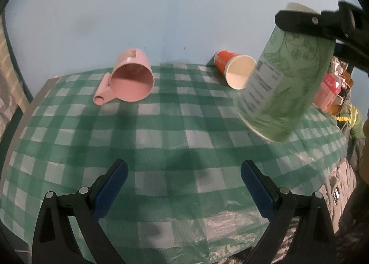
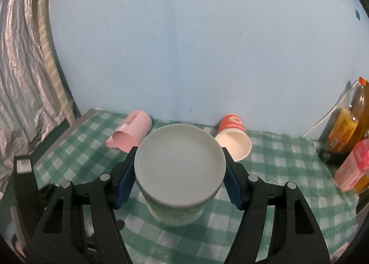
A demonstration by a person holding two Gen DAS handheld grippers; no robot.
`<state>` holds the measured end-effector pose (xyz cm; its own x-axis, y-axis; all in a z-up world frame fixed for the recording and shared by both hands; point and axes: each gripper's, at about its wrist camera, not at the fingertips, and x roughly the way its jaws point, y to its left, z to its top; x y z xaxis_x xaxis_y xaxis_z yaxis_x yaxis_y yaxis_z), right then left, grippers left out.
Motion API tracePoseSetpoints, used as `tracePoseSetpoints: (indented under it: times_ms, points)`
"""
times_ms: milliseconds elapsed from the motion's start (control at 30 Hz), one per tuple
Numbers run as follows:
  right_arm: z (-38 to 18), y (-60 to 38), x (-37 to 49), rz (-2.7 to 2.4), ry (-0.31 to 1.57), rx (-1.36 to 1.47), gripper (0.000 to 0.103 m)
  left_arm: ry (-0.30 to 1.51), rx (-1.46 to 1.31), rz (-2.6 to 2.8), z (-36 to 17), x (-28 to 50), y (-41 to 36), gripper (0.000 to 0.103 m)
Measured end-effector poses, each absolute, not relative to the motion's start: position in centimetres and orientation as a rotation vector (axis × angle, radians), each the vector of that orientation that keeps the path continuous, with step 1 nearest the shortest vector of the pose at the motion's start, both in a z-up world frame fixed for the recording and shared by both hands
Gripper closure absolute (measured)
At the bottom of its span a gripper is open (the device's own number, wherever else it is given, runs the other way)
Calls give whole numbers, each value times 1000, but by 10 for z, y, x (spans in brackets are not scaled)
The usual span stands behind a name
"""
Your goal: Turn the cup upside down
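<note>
My right gripper (image 2: 180,171) is shut on a green patterned paper cup (image 2: 180,162). It holds the cup bottom-up above the table, and I see its white base. In the left wrist view the same cup (image 1: 283,88) hangs tilted, mouth downward, just above the cloth, with the right gripper's fingers (image 1: 306,24) clamped near its base. My left gripper (image 1: 184,191) is open and empty, low over the table's front. A pink mug (image 1: 131,77) lies on its side at the back left. An orange paper cup (image 1: 235,68) lies on its side at the back.
The table carries a green and white checked cloth (image 1: 161,139) against a light blue wall. Bottles (image 2: 346,130) and a pink carton (image 2: 352,164) stand at the right edge. A silvery curtain (image 2: 20,79) hangs at the left.
</note>
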<state>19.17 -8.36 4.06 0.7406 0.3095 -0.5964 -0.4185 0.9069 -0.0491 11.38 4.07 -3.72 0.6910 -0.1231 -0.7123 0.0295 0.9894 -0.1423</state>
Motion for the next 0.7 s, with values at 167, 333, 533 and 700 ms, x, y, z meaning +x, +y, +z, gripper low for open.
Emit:
tracePoseSetpoints:
  times_ms: [167, 333, 533, 700]
  points:
    - [36, -78, 190, 383, 654, -234, 35, 817, -124, -80, -43, 117, 42, 3]
    - [18, -79, 194, 387, 698, -241, 35, 822, -130, -79, -44, 117, 44, 3]
    - [3, -76, 198, 390, 721, -238, 39, 825, -132, -80, -46, 118, 44, 3]
    - [2, -74, 200, 386, 715, -243, 39, 823, -129, -75, -46, 118, 43, 3]
